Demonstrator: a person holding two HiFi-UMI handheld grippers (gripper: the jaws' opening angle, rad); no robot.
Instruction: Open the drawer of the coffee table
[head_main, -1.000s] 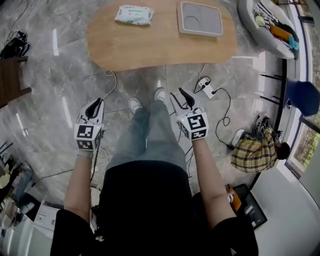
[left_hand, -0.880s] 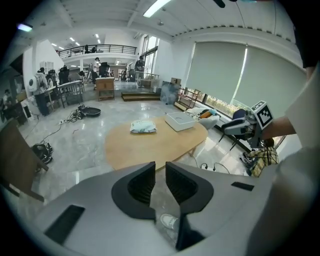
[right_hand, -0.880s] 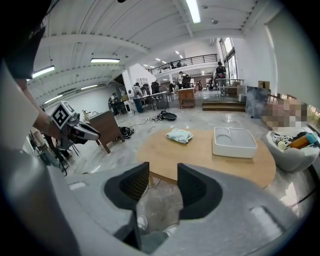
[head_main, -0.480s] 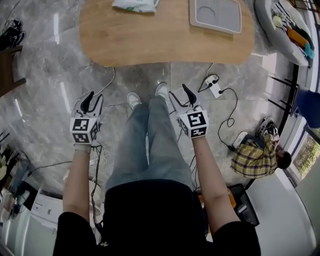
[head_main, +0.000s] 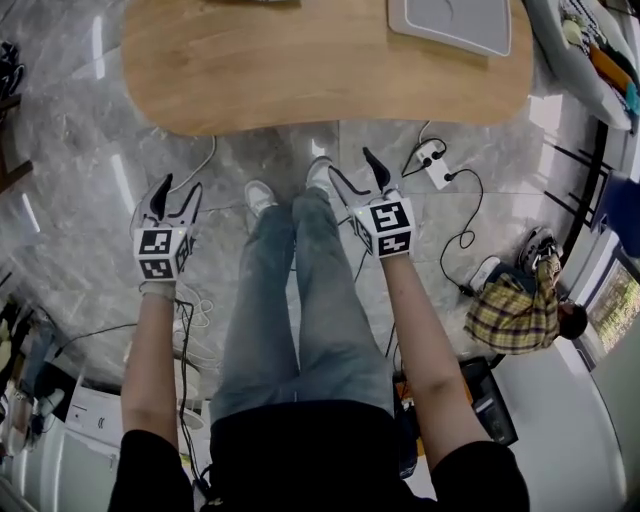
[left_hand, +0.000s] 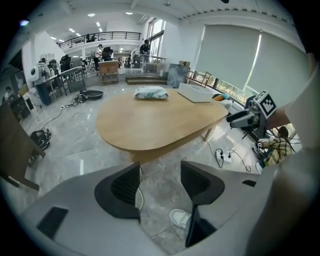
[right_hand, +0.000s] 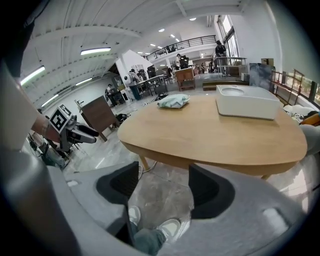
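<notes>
Wood table (head_main: 330, 70) stands ahead of both jaws, its drawer unseen, probably under the top; left gripper (head_main: 175, 190) and right gripper (head_main: 350, 165), jaws just opening wide on nothing, should drop below the edge to find the front.

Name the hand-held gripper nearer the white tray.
Right. The right hand-held gripper hangs short of the table edge, near the end bearing the white tray; the left hand-held gripper is beyond the person's legs, farther off.
</notes>
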